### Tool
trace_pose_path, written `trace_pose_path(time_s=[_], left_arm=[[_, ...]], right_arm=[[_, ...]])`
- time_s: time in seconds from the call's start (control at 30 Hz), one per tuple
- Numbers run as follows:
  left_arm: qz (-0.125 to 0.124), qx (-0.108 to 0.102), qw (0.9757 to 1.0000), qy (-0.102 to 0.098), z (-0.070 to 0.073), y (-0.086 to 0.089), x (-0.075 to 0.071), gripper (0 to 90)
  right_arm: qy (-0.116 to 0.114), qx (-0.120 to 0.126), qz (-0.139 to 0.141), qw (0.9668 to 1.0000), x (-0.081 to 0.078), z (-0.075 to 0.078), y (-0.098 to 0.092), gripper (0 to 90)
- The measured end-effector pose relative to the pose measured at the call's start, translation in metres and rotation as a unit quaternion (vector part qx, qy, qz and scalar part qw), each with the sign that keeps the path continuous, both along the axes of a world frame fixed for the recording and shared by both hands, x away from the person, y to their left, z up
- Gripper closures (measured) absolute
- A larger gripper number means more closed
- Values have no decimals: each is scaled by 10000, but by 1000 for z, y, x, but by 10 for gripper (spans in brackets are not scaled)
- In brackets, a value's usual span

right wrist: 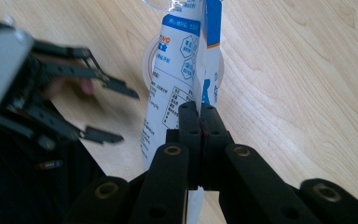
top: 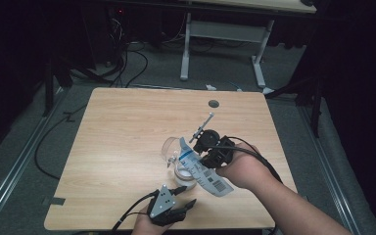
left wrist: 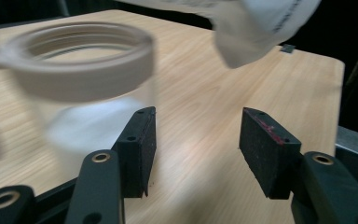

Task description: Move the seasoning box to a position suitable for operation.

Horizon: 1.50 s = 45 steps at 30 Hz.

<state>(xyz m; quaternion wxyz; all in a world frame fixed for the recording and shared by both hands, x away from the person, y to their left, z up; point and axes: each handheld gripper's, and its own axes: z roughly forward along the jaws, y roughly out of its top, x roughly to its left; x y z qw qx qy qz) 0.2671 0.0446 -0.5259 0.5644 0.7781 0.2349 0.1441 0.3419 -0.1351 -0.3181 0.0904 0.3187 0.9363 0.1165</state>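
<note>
A: Item one, largest?
B: Wooden table [top: 127, 147], pale top, a small dark round hole [top: 214, 104] near its far edge.

A: Next, placed against the jar?
B: Clear jar [top: 176, 156] with a wide threaded mouth, standing near the table's middle. White and blue printed pouch [top: 203, 171] hangs over the jar's right side, its top end at the mouth, its barcode end trailing toward the near edge.

A: The tongs?
B: Right gripper [top: 210, 155], just right of the jar, jaws pressed together on the pouch. Left gripper [top: 183, 200], nearer the table's front edge than the jar, jaws apart with bare wood between them; the jar sits just past its left jaw in the left gripper view.
</note>
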Motion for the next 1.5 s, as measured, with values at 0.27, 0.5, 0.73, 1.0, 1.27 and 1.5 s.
trace_pose_path(time_s=[0.27, 0.5, 0.73, 1.0, 1.27, 1.5], left_arm=[[554, -289, 9979, 180, 3, 52, 15, 467], [1082, -245, 9938, 45, 4, 84, 30, 467], [1417, -323, 9894, 38, 4, 107, 36, 468], [1487, -379, 9881, 62, 4, 112, 38, 469], [1486, -379, 9881, 82, 5, 112, 38, 471], [1509, -419, 9876, 91, 5, 113, 38, 471]], right_arm=[[21, 9, -44, 10000, 1, -4, -6, 898], [12, 59, -151, 9999, 4, -5, -14, 898], [14, 43, -299, 9995, 11, -7, -26, 898], [58, -51, -575, 9983, 27, -21, -45, 900], [104, -44, -784, 9969, 40, -35, -60, 899], [164, 22, -1000, 9949, 52, -46, -76, 898]])
